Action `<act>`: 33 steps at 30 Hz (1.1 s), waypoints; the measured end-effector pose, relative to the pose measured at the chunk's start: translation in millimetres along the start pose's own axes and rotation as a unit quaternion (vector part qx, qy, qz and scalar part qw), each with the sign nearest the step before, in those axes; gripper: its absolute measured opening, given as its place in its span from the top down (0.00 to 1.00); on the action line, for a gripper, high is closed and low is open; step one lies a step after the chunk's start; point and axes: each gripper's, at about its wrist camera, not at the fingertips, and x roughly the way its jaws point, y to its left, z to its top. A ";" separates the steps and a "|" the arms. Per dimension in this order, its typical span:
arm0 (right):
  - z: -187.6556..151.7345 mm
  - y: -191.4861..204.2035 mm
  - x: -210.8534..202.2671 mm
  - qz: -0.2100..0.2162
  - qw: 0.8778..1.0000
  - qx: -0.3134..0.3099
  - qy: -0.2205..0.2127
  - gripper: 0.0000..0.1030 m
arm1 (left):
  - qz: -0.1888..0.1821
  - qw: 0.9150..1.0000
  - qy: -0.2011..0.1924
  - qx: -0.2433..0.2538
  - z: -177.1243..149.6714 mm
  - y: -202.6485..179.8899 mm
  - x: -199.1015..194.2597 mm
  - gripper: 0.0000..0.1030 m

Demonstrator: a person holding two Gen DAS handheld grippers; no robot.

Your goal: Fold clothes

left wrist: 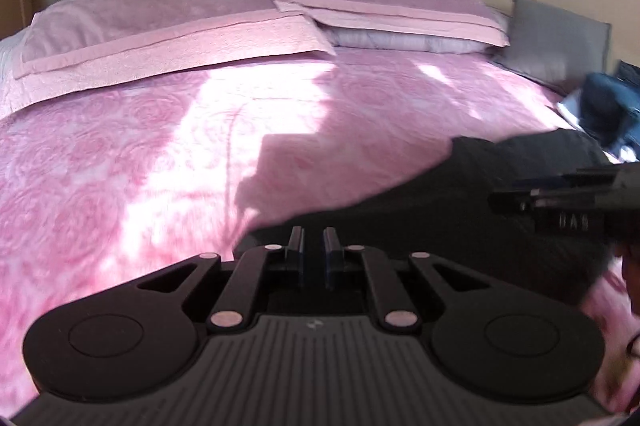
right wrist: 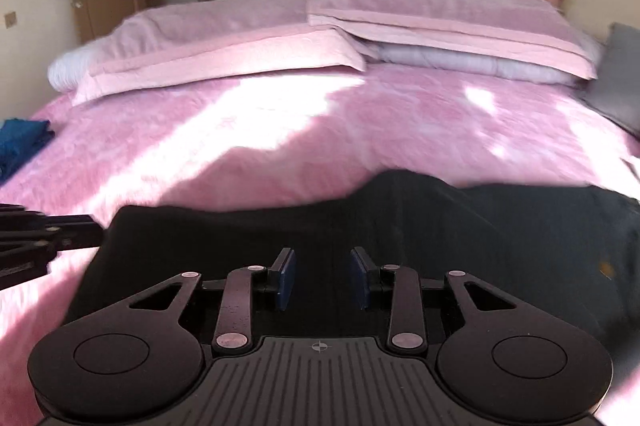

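Near edge of bed: dark garment point(right wrist: 440, 226), folds blurred; left fingers point(left wrist: 313, 246) nearly clenched, grip unclear; right fingers point(right wrist: 323, 276) released; blue cloth point(right wrist: 20, 141) cut off.

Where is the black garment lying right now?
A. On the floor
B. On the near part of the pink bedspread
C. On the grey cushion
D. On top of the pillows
B: the black garment is spread on the pink bedspread, well short of the pillows.
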 end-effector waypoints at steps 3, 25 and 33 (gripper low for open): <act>1.7 3.5 34.5 -0.013 1.000 -0.010 0.019 0.67 | 0.011 1.000 0.021 0.015 -6.2 2.6 33.8 0.93; -64.6 -1.6 -35.3 0.005 0.999 0.009 0.047 0.67 | 0.022 0.997 0.040 -0.057 -76.2 -37.2 -52.1 0.93; -59.4 7.2 -58.0 -0.010 0.998 0.020 0.066 0.67 | 0.079 0.993 0.070 -0.053 -59.3 -58.8 -77.7 0.93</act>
